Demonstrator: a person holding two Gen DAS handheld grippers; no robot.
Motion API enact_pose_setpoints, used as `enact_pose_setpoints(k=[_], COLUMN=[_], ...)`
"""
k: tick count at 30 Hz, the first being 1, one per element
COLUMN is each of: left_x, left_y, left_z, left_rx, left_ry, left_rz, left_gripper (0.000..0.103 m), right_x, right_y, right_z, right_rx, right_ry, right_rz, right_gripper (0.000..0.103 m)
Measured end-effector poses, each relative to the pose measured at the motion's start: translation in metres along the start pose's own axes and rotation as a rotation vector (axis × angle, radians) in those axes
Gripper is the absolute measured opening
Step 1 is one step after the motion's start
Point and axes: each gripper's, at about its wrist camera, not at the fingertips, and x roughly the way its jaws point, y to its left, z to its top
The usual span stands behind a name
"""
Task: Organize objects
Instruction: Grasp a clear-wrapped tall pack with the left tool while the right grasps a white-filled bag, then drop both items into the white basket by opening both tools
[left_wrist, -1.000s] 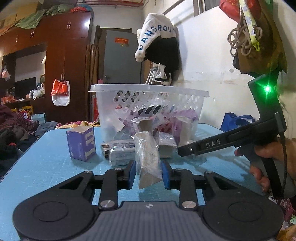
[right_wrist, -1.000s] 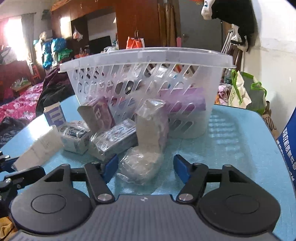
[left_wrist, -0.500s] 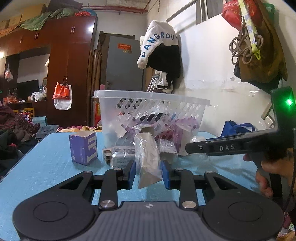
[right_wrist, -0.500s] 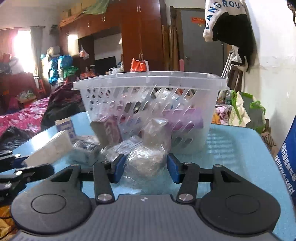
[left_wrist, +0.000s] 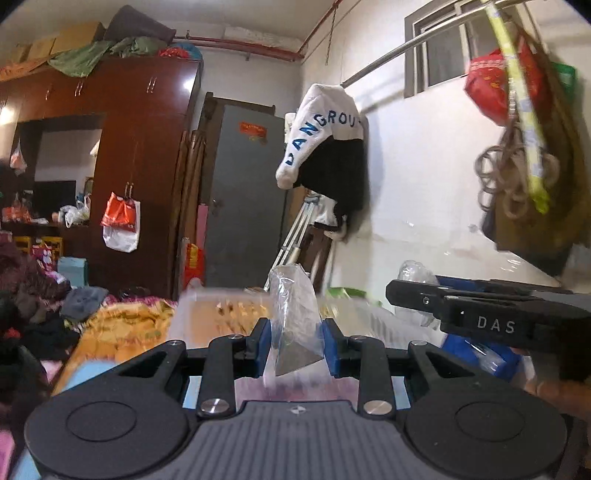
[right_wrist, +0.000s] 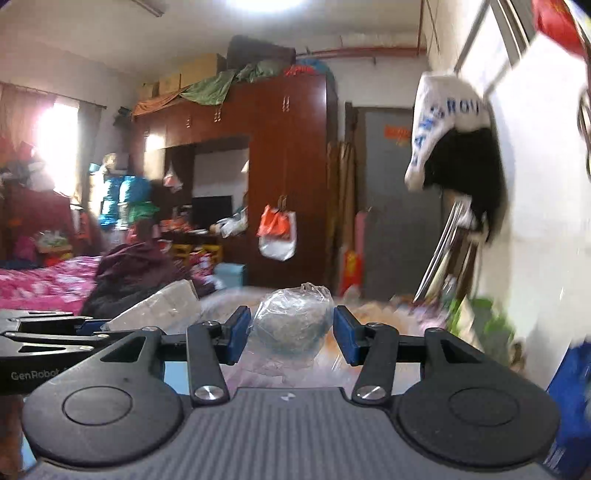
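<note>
left gripper (left_wrist: 295, 345) clamped narrow on a stiff, light wedge-shaped packet (left_wrist: 295, 314); right gripper (right_wrist: 291, 334) closed around a soft, crinkly, slippery round bundle (right_wrist: 291, 321), best gripped mid-body.

Black tongs (left_wrist: 296, 347) with blue pads (left_wrist: 330, 349); clear crinkled plastic packet with grey contents (left_wrist: 295, 321). Second black tongs (right_wrist: 291, 334), blue pads (right_wrist: 239, 332); round greyish lump in clear plastic wrap (right_wrist: 293, 321). Dark red-brown glossy wooden wardrobe (left_wrist: 147, 147). Grey metal door (left_wrist: 243, 192) with red-orange sticker. White hanging garment with blue letters (left_wrist: 321, 136) over black cloth. Orange-and-white plastic bag (left_wrist: 121, 225). Pink floral bedspread (right_wrist: 40, 284).
</note>
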Motion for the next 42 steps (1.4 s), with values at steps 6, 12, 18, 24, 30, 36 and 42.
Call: enact_pose_setpoints(k=[6,12,18,24,30,36,42], left_x=[0.060,0.071,0.003,-0.026,-0.007,0.000,0.016], left_y=[0.004,0.009,0.041,0.070,0.100,0.109,0.109], left_z=[0.021,0.011,-0.009,-0.053,-0.069,-0.081,-0.082], left_rx=[-0.035,0.047,-0.025,-0.029,-0.052,-0.039,-0.027], left_ry=[0.089,0.097,0.037,0.092,0.222,0.277,0.315], left_rz=[0.061,0.086,0.007,0.107,0.164,0.174,0.174], left_gripper=[0.034,0.065,0.083,0.083,0.083,0.083,0.083], right_x=[0.053,0.035,-0.031,-0.012,0.025,0.041,0.036], right_y=[-0.015,-0.010,-0.013,-0.014,-0.007,0.005,0.003], right_z=[0.014,-0.002,-0.030,-0.078,-0.101,-0.109,-0.108], right_rx=[-0.031,-0.084,-0.017,0.078,0.159,0.127,0.116], right_ry=[0.088,0.072,-0.020,0.173,0.289,0.320,0.324], right_rz=[-0.008,-0.056,-0.001,-0.106,-0.083,-0.083,-0.090], right_gripper=[0.053,0.094,0.103,0.103,0.101,0.081,0.043])
